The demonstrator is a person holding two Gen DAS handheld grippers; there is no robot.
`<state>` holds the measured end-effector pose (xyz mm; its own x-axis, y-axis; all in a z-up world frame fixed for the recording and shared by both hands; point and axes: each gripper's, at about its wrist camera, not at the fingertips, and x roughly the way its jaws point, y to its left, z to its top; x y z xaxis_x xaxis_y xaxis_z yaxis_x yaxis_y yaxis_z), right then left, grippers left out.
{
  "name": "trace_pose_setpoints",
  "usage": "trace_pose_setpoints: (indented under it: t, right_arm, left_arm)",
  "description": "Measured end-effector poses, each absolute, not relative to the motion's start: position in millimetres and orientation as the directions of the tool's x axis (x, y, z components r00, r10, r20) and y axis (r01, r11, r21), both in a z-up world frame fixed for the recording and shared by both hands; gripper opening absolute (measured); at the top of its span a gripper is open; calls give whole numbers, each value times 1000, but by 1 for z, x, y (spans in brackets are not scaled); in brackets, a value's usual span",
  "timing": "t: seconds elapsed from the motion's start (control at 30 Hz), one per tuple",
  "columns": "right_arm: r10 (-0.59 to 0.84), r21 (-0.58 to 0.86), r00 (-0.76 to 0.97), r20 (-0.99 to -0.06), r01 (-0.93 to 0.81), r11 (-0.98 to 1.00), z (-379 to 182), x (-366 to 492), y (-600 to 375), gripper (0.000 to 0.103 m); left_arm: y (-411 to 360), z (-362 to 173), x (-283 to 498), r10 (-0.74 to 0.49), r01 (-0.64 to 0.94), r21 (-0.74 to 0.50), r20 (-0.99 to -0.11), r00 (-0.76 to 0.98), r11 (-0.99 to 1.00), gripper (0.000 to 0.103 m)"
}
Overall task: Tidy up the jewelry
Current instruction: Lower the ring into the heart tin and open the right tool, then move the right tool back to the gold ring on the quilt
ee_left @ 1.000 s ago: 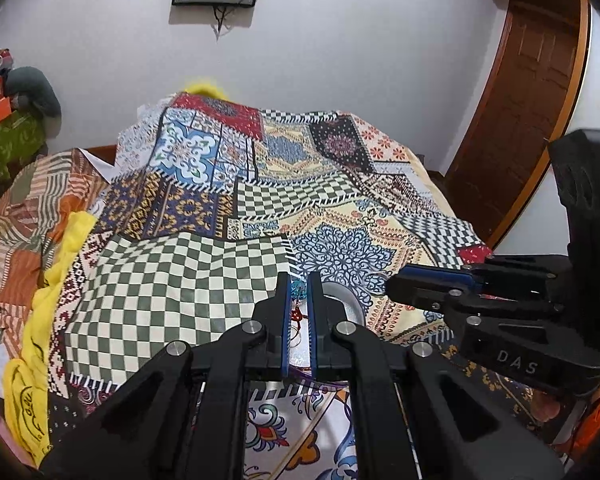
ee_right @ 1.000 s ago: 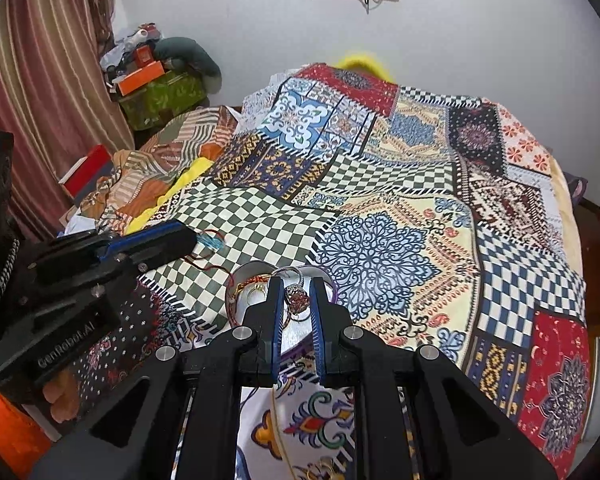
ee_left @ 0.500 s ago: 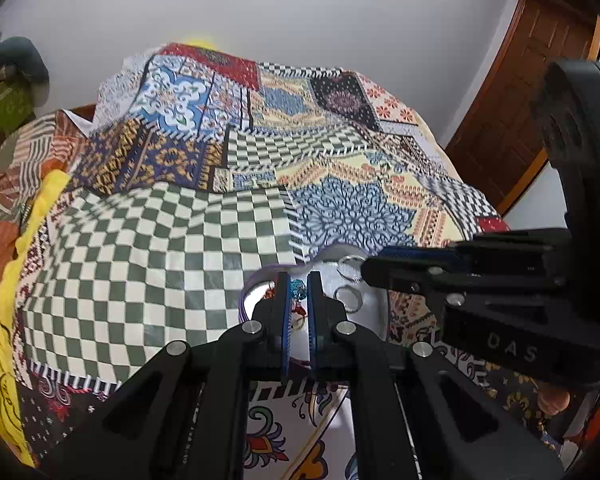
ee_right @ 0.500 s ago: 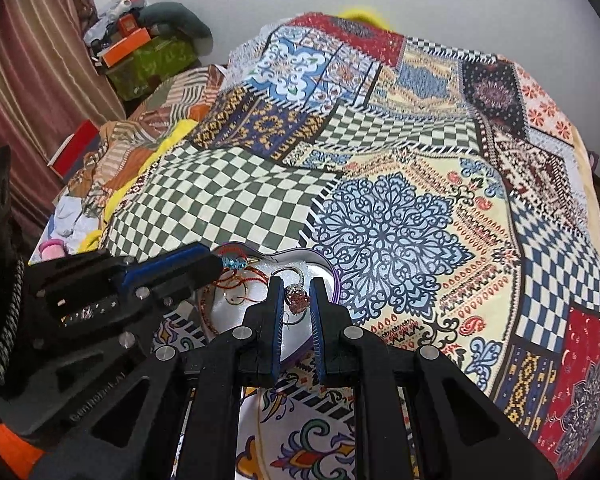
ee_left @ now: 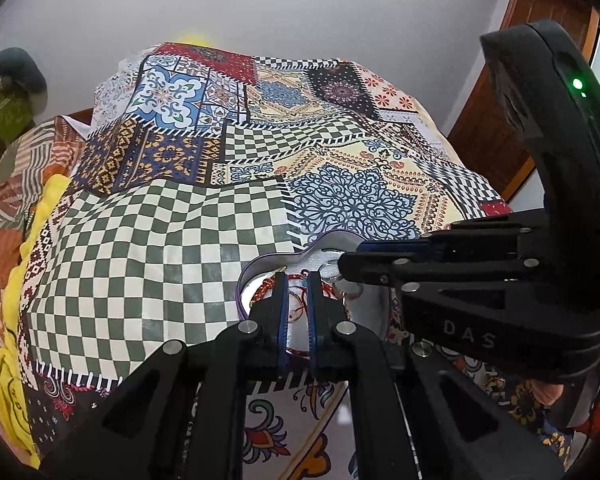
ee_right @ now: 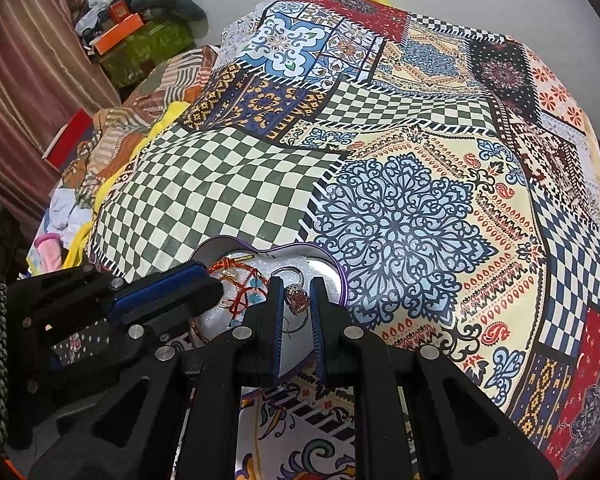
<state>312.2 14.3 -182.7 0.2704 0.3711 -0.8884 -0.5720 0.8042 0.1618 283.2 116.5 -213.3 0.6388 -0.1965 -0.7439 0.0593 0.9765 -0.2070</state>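
Observation:
A heart-shaped tin with a purple rim [ee_left: 256,266] [ee_right: 342,276] lies on the patterned bedspread, lined white. It holds red thread jewelry [ee_right: 240,280] and silver rings [ee_left: 332,270]. My left gripper [ee_left: 298,280] hovers over the tin with its jaws narrowly apart and red thread jewelry between them; the grip is unclear. My right gripper [ee_right: 296,286] is over the tin's right lobe, jaws slightly apart, with a ring bearing a reddish stone [ee_right: 297,296] between them. The right gripper crosses the left wrist view [ee_left: 352,258]; the left gripper crosses the right wrist view [ee_right: 212,284].
The patchwork bedspread [ee_right: 400,200] covers the whole bed. Folded clothes and a yellow cloth [ee_left: 28,248] lie along the left edge. Boxes and a green bag [ee_right: 148,44] sit at the back left by a curtain. A wooden door [ee_left: 504,120] stands on the right.
Both grippers have lowered toward the tin, which now sits closer and larger. The ring stays between the right jaws. The left jaws have opened slightly over the red thread jewelry.

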Motion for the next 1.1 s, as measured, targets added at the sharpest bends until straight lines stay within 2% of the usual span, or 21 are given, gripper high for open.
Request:
trace_pose_setpoints:
  t: [0.3,0.37,0.5,0.57,0.63,0.67,0.7,1.1]
  right_arm:
    - [368,128,325,-871,-573,809,-160,300,6,17]
    - [378,126,344,-860,-574,809,-151,293,1,17]
    - [387,111,381,-840,-578,809,-135,279,-7,19]
    - [387,98,402,-830,-578,810,-127,271,-12,26]
    - [390,86,430,-815,-575,814,-120,262,-18,39]
    - [392,80,446,-804,-573,816,-115,256,-21,40]
    - [394,75,460,-796,-571,817,-112,251,-25,40]
    - [404,38,542,-737,-564,825,-90,210,-58,43]
  left_arm:
    - [124,-194,267,-172,33,-201,-731,660,979,6]
    - [124,-188,261,-162,32,-190,-727,667,981,12]
    - [123,-175,247,-150,33,-175,-717,681,984,17]
    - [122,-169,239,-147,35,-170,-712,687,985,18]
    - [121,-163,232,-143,34,-165,-707,693,986,27]
    - [120,-159,227,-137,31,-162,-703,698,986,35]
    - [120,-157,223,-134,28,-161,-700,702,987,39]
    - [101,-140,184,-124,34,-142,-694,709,989,42]
